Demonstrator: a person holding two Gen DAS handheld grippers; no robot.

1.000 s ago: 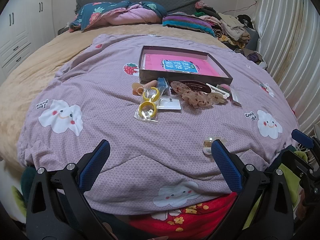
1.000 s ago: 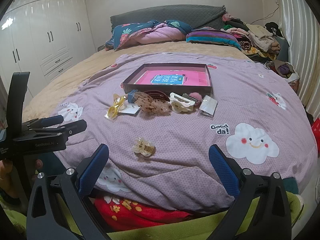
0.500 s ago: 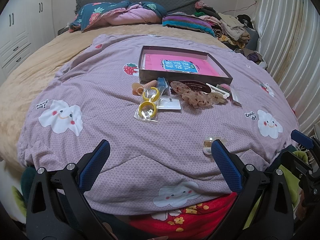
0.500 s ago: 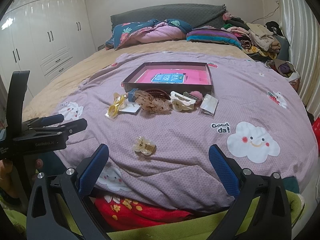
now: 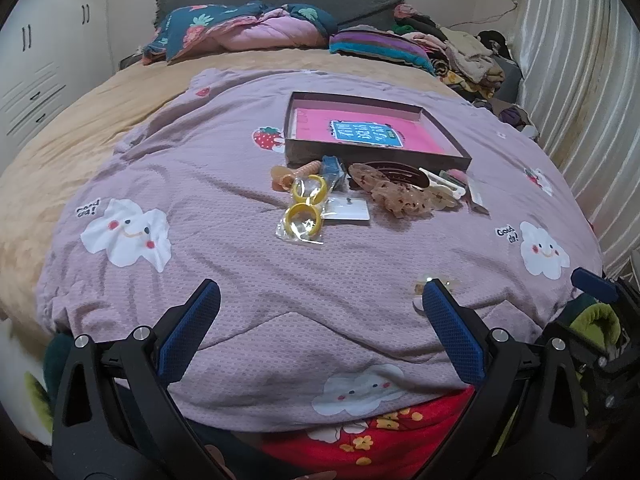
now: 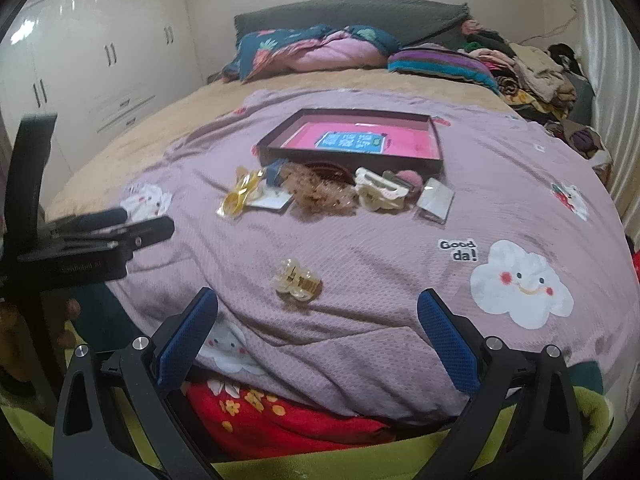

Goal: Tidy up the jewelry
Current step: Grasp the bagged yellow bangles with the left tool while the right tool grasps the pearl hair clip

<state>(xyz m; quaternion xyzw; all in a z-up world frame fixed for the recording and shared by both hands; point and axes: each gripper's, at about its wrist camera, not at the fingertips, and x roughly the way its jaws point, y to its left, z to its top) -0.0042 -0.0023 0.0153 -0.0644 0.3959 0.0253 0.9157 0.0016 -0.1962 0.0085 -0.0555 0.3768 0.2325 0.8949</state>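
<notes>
We are at the foot of a bed [image 5: 120,128] spread with a mauve quilt [image 5: 224,184] printed with clouds, wardrobes to one side and a curtain to the other. On the quilt lies a shallow dark box [image 5: 372,154] with a pink floor, and as far as we can see nothing has been put in it, so we judge the sorting barely begun. All the pieces lie outside it: just in front of its near wall are the yellow rings in a clear bag [image 5: 303,216], a small white card [image 5: 347,211], a speckled brown hair claw [image 5: 400,198], a cream hair claw [image 6: 380,192] and a flat packet [image 6: 436,200]. A pale clear hair claw [image 6: 297,277] lies alone, well apart from the rest and near the foot edge.

Our left tongs [image 5: 320,336] and right tongs [image 6: 318,336] both stand spread wide and hold nothing, hovering near the quilt's near edge, side by side. The lone claw sits just ahead of the right tongs, with bare quilt all round it, so we judge it the easiest first pick. The cluster is crowded against the box wall, leaving less room there. The quilt falls away at the near edge, where a nudged piece could slide off
</notes>
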